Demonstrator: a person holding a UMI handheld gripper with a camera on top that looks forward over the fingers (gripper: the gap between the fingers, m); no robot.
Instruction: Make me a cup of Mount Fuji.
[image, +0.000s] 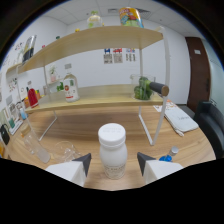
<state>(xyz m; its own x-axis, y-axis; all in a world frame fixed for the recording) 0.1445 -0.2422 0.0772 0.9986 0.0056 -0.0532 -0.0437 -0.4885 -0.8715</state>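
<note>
The hand-held gripper (113, 162) has its fingers apart, with the white bottle (112, 151) standing between them on the wooden surface (195, 145). Risk: an off-centre closure could tip the bottle. Far beyond it stands a two-tier shelf (95, 100) against a white wall.

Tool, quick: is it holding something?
Tool: open, holding nothing; the white plastic bottle with its round cap stands between the fingers, with gaps at both sides.

Hand-held gripper (114, 162) level, fingers (84, 162) spread apart, pointing forward
</note>
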